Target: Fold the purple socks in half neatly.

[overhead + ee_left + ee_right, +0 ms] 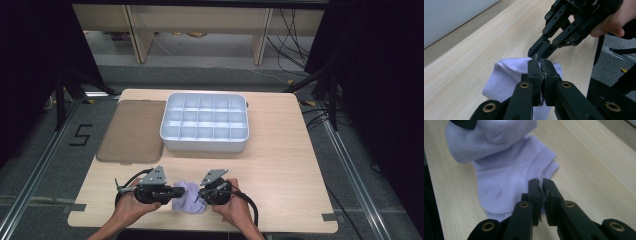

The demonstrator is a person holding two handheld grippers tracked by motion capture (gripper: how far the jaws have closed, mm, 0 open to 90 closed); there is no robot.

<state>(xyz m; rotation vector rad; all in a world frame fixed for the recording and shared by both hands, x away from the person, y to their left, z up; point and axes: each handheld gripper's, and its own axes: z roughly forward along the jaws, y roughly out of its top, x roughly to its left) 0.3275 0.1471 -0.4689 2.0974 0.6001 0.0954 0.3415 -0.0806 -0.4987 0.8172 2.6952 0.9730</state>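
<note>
- The socks (189,198) lie at the table's (280,165) near edge — soft, light, floppy.
- My left gripper (540,65) is clamped on a folded edge; my right gripper (540,185) has its jaws together, apparently pinching the hem.
- I'd take hold at the cuffs.

The sock (506,180) just ahead of the right gripper (541,182) is pale lilac, finely ribbed, with no print. Both grippers are black with brass-coloured rivets. Beneath them the bench (280,165) is light wood grain. Farther beyond stands a white compartment tray (205,142) beside a brown mat (132,132).
</note>
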